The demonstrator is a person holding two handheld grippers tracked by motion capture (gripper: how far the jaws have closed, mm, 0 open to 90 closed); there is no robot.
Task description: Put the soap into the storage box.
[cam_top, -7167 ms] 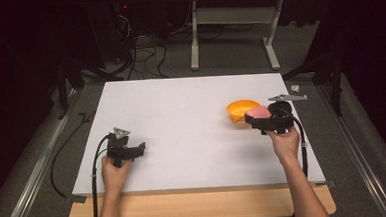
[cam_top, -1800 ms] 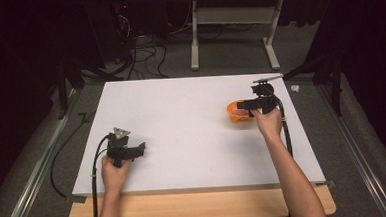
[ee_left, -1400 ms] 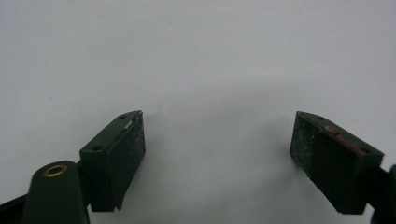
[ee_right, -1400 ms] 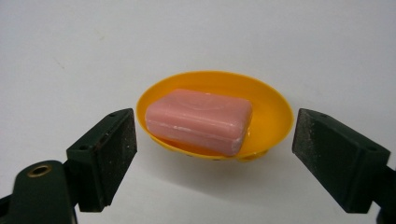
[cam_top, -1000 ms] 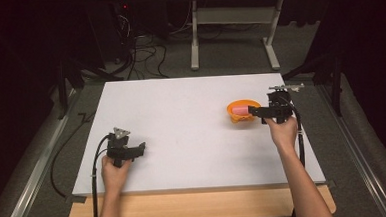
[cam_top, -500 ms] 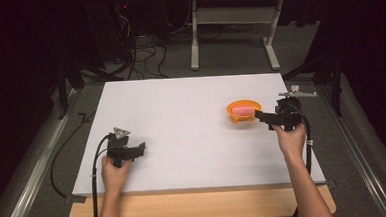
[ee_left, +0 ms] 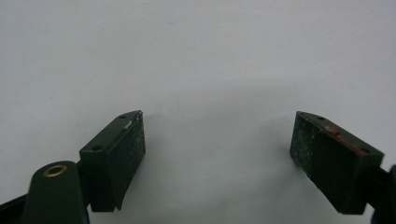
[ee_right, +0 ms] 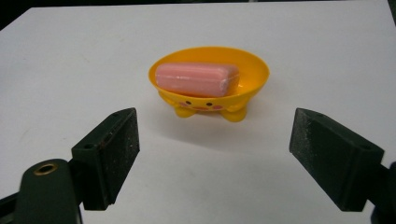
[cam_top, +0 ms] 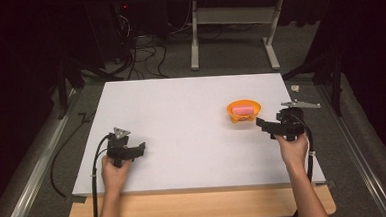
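White table point(cam_top: 181, 119), soap point(ee_right: 196, 78) half-sunk in dish point(ee_right: 252, 74)

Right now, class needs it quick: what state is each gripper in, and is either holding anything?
Left gripper: open, holding nothing.
Right gripper: open, holding nothing; soap lies in its dish.

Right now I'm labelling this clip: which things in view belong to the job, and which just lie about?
In the job:
pink soap
orange dish holding it
right gripper, open

Lying about:
left gripper, open on bare table
floor cables
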